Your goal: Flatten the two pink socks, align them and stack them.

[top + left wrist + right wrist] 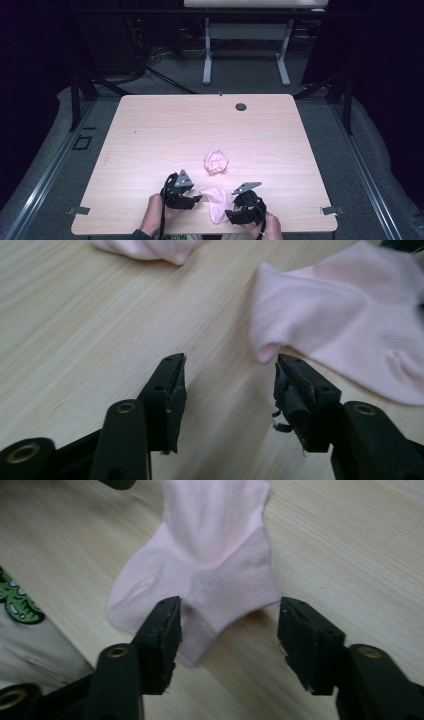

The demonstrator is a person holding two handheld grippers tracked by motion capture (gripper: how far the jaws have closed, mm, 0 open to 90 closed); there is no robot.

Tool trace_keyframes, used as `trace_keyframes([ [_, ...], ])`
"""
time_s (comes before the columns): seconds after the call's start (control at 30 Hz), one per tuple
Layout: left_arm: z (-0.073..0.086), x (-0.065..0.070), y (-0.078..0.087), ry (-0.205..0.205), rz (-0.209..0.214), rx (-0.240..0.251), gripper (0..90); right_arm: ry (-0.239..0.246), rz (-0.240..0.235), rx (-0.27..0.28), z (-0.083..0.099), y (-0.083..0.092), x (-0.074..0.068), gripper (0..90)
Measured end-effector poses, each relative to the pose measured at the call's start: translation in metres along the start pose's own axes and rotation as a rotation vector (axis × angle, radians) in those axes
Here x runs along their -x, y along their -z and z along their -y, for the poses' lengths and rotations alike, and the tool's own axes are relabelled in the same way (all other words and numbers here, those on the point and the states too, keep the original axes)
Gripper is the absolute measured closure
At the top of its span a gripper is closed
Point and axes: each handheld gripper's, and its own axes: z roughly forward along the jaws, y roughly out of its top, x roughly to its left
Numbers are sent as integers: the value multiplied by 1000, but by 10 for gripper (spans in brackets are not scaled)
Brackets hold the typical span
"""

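Note:
A pale pink sock (217,202) lies flat near the table's front edge, between my two grippers. A second pink sock (216,161) sits bunched up a little farther in. My left gripper (197,198) points at the flat sock from the left. Its jaws stand open over bare wood (230,362), and the sock's folded corner (350,325) lies just past the right jaw tip. My right gripper (229,214) comes in from the right. Its jaws are open (230,610), with the sock's lower edge (215,570) lying between them and unpressed.
The light wooden table (150,130) has a dark cable hole (241,106) near its far edge. The front edge runs just below both hands. A garment with a green print (17,602) shows at the left of the right gripper view. A white-legged table (245,30) stands behind.

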Motion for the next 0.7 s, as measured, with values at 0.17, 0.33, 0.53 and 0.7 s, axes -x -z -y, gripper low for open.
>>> trace_keyframes([
  [0.17,-9,6,-8,-62,32,-3,652,16,9,-2,2,-2,0,594],
  [0.33,-11,10,-11,-75,22,65,854,16,-4,18,3,-3,0,771],
  [0.53,-13,18,1,-144,-85,68,869,14,29,39,3,4,6,859],
  [0.7,-13,38,19,-279,-204,37,869,12,13,36,-6,17,20,860],
])
